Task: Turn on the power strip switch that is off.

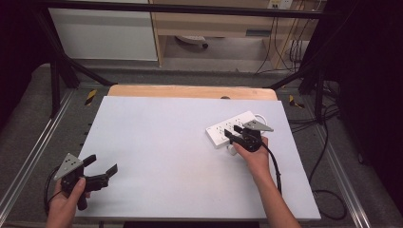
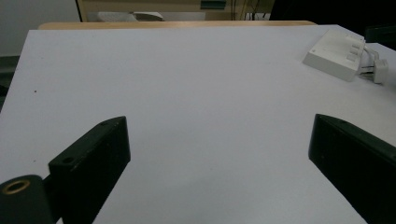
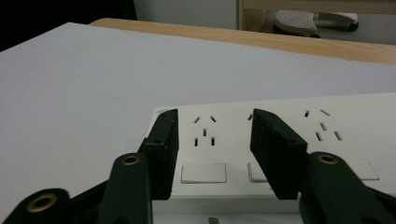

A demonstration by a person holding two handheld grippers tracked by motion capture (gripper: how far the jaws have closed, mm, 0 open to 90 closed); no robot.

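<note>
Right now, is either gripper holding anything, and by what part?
Nothing held. The right gripper hangs over the power strip, jaws apart with only socket face between them. The left gripper is wide open over bare table.

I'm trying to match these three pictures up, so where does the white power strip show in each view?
High view: the power strip lies right of centre, under the right gripper.
Left gripper view: upper right corner.
Right gripper view: lower centre, behind the open jaws.
Shared landmark: the table's wooden far edge.

Power strip cut off at right edge; right tool hides strip's middle.
</note>
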